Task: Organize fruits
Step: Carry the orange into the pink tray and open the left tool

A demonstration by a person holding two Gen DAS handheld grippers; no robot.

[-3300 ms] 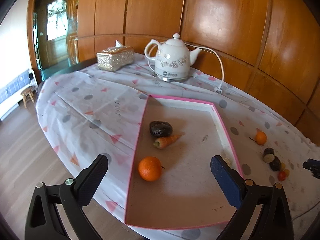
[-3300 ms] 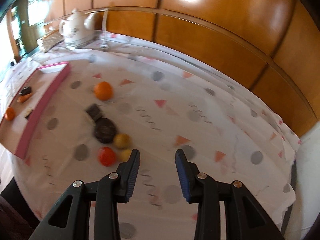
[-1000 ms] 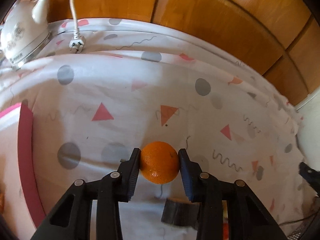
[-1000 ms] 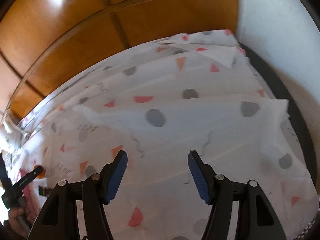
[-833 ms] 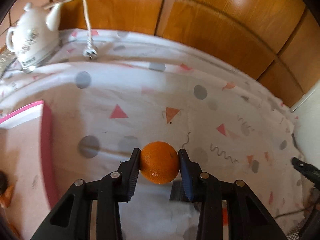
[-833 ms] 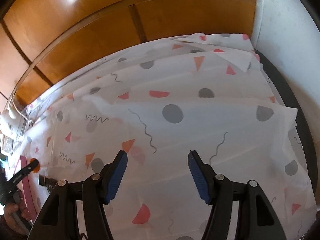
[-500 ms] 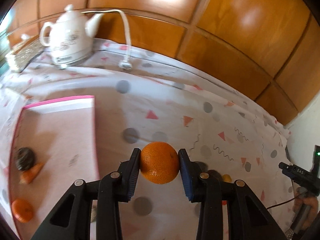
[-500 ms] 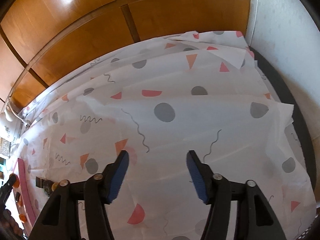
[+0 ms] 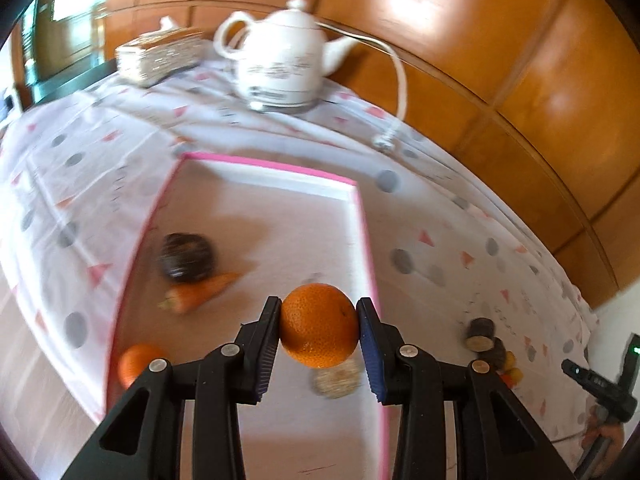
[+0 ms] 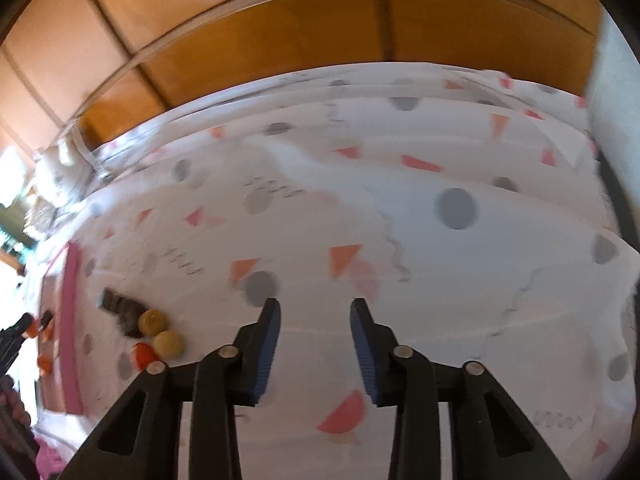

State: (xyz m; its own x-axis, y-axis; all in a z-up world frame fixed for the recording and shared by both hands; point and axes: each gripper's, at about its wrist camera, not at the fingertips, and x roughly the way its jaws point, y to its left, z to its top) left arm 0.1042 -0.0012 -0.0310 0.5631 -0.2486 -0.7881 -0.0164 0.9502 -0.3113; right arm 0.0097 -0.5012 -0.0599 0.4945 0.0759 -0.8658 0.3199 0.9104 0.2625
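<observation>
**Carrying an orange above the tray**

Covering the table [image 9: 448, 216] is a white cloth printed with grey dots and pink triangles, and wood panelling rises behind its far edge. The tray [image 9: 362, 216], pink-rimmed and shallow, lies on the left part of the table; its right rim runs just under the held fruit. A white kettle [image 9: 280, 68] stands near the far edge beyond the tray, its cord [image 9: 400, 80] trailing down to the cloth, with a patterned box [image 9: 160, 56] to its left.

The left hand-held gripper [image 9: 320, 334] is clamped on an orange [image 9: 319, 330], both pads pressed against its sides, above the tray's right side. The right hand-held gripper [image 10: 314, 338] hangs over bare cloth with its jaws apart and nothing between them.

Inside the tray lie a dark avocado [image 9: 186, 257], a carrot [image 9: 200, 292] touching it on the near side, a second orange [image 9: 138, 362] by the left rim, and a blurred tan fruit [image 9: 336, 378] under the held one. Right of the tray, a small heap [image 10: 142, 324] of dark, yellow and red fruits sits on the cloth.
</observation>
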